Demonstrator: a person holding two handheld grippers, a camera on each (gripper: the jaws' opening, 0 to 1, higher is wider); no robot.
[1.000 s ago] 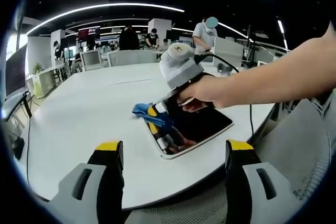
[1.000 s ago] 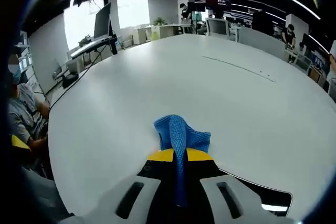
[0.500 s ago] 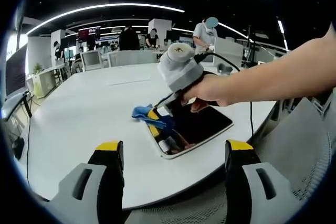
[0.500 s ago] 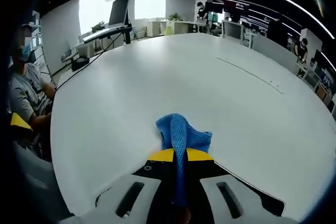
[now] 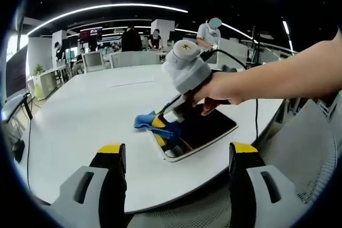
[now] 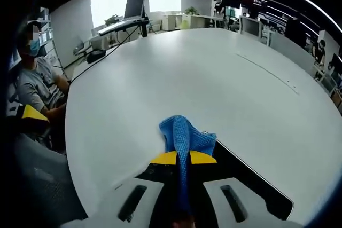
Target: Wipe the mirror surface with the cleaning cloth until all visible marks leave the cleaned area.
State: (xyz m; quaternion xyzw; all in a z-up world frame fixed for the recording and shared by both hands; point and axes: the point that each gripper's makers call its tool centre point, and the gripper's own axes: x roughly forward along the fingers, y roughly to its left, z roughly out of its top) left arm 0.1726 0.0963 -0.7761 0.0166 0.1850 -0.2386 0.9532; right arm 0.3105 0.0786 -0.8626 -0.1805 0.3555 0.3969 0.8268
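Clamped tight, the right gripper (image 6: 178, 158) pinches a blue cleaning cloth (image 6: 184, 138) between its yellow-tipped jaws, the fabric bunching out ahead of the tips. In the left gripper view that same right gripper (image 5: 160, 123) comes in from the right, held in a person's hand (image 5: 216, 92), and presses the cleaning cloth (image 5: 155, 124) down at the far left corner of the mirror (image 5: 200, 132). Part of the cloth seems to spill off the mirror's edge onto the white table (image 5: 80, 116), though the fisheye makes that hard to judge.

The mirror lies flat near the table's near edge, a dark rectangle with a pale rim; in the right gripper view the mirror (image 6: 256, 188) stretches off to the lower right under the jaws.

Left gripper (image 5: 173, 177) hovers well back from the mirror, its jaws spread wide with nothing between them.

Beyond, the table (image 6: 187, 78) runs broad and bare, with a seated person (image 6: 35, 81) at its left side in the right gripper view.
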